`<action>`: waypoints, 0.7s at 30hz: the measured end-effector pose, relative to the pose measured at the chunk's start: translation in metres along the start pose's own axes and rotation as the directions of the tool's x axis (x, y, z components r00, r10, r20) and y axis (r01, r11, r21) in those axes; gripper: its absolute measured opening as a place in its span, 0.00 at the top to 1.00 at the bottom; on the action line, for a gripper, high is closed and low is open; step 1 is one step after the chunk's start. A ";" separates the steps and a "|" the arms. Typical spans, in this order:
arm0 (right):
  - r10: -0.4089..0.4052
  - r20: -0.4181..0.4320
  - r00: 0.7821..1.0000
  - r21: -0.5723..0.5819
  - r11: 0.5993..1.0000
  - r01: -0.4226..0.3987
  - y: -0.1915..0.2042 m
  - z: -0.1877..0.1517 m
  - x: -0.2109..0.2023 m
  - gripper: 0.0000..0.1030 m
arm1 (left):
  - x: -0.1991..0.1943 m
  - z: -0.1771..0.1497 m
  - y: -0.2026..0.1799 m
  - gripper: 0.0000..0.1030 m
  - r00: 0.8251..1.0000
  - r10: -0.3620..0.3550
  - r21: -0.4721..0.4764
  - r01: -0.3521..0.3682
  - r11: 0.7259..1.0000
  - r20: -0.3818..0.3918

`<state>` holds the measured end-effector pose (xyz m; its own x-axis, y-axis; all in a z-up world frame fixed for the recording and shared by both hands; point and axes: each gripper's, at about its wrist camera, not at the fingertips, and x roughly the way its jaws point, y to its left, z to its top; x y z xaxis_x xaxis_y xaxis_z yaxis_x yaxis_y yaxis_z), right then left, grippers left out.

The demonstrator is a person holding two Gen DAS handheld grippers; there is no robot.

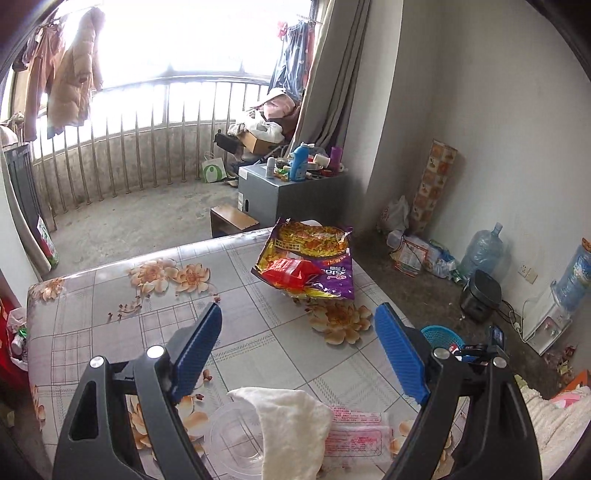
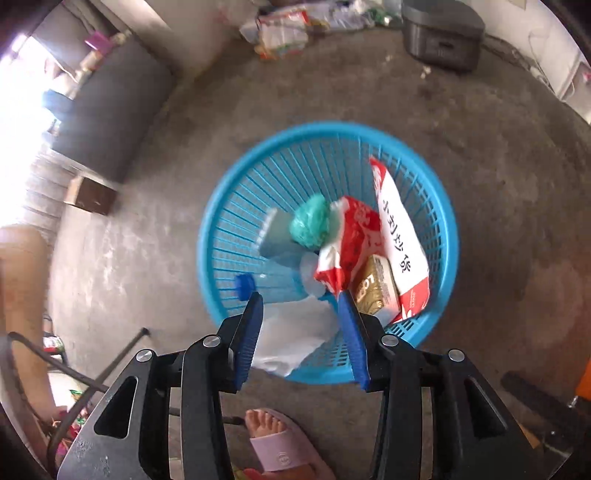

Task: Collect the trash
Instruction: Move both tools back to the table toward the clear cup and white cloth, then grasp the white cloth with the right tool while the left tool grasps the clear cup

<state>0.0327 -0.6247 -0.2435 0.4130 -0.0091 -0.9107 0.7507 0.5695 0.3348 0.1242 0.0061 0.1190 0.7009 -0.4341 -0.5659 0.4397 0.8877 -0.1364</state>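
Observation:
My left gripper (image 1: 297, 325) is open and empty above the floral table (image 1: 110, 332). Beyond it lies a purple noodle bag (image 1: 317, 254) with a red wrapper (image 1: 291, 271) on it. Just below the gripper lie a white cloth (image 1: 291, 421), a clear plastic bowl (image 1: 232, 443) and a pink-printed wrapper (image 1: 358, 432). My right gripper (image 2: 301, 299) is open over a blue basket (image 2: 258, 177) on the floor. A white crumpled tissue (image 2: 291, 336) lies between the fingers at the basket's near rim; whether it touches them I cannot tell. The basket holds a red-and-white bag (image 2: 399, 236), a gold box (image 2: 376, 284), a green wad (image 2: 310, 221) and a bottle (image 2: 269, 284).
The basket also shows in the left wrist view (image 1: 441, 334), right of the table. A black rice cooker (image 2: 441, 35) and loose bags (image 2: 284, 33) lie on the concrete floor beyond the basket. A person's foot in a pink slipper (image 2: 280, 446) stands near it. A grey cabinet (image 1: 280, 192) and a stool (image 1: 232, 219) stand past the table.

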 end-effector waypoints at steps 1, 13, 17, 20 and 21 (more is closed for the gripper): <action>0.044 0.044 0.998 -0.016 0.999 -0.043 0.006 -0.005 -0.023 0.56 | -0.004 -0.001 0.003 0.20 1.000 0.005 -0.008 -0.005 1.000 0.010; 0.556 -0.077 0.828 -0.301 0.779 -0.551 0.173 -0.120 -0.150 0.48 | -0.032 -0.053 0.039 0.19 1.000 -0.015 -0.125 0.015 0.992 0.001; 0.646 -0.259 0.718 -0.315 0.646 -0.695 0.238 -0.163 -0.149 0.47 | -0.030 -0.072 0.044 0.19 0.999 -0.038 -0.132 0.034 0.991 -0.029; 0.642 -0.408 0.649 -0.313 0.570 -0.760 0.291 -0.202 -0.139 0.47 | -0.027 -0.084 0.050 0.20 0.998 -0.036 -0.158 0.028 0.987 -0.045; 0.627 -0.451 0.636 -0.315 0.554 -0.770 0.311 -0.217 -0.140 0.47 | -0.026 -0.087 0.052 0.23 0.999 -0.019 -0.159 0.011 0.987 -0.048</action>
<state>0.0964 -0.2676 -0.0643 0.5006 0.7218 -0.4780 -0.0647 0.5818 0.8108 0.0799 0.0765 0.0557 0.6646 -0.4427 -0.6019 0.3520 0.8961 -0.2704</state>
